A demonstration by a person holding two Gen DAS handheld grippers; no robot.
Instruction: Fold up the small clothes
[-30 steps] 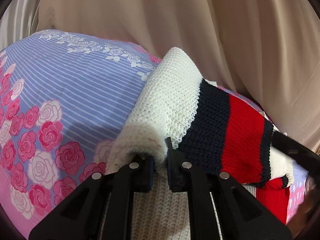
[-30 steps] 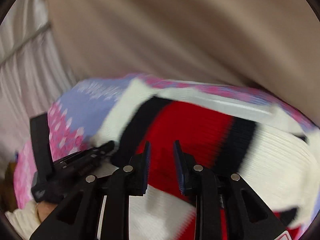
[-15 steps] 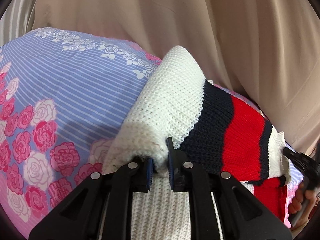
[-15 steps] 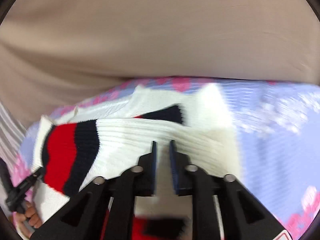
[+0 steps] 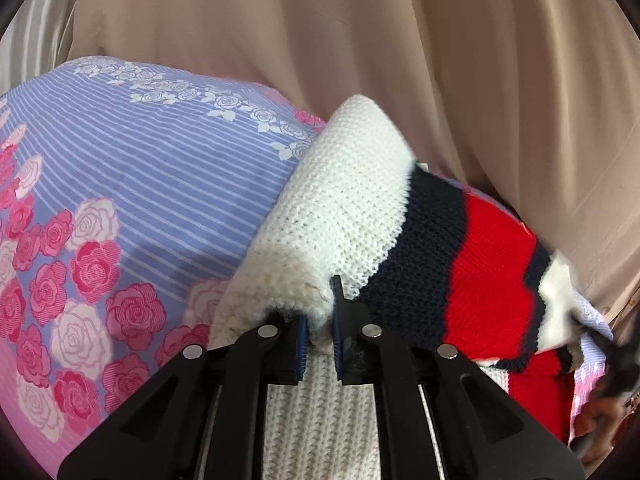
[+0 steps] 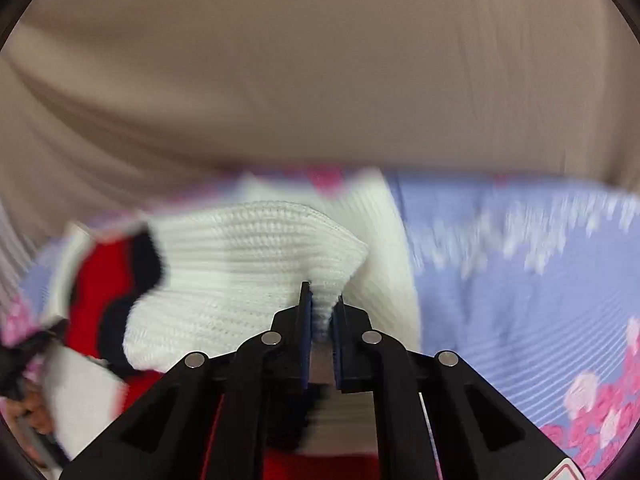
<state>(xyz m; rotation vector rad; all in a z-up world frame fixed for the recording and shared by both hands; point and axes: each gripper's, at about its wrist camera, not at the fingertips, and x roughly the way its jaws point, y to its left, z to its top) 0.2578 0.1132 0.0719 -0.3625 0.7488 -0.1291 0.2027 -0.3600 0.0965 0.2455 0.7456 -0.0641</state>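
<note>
A small knit sweater, white with navy and red stripes, lies partly folded over on a flowered bedsheet. My left gripper is shut on a white folded edge of the sweater, holding that edge raised. In the right wrist view the same sweater shows its white ribbed part, and my right gripper is shut on a pinch of that white knit. The other gripper and a hand show blurred at the far right of the left wrist view.
A beige curtain hangs behind the bed along its far edge. The blue striped sheet with pink roses spreads to the right of the sweater in the right wrist view. A hand shows at the lower left there.
My right gripper swung sideways from over the red stripes to the white end of the sweater and closed on its knit. The left gripper kept its hold and stayed put.
</note>
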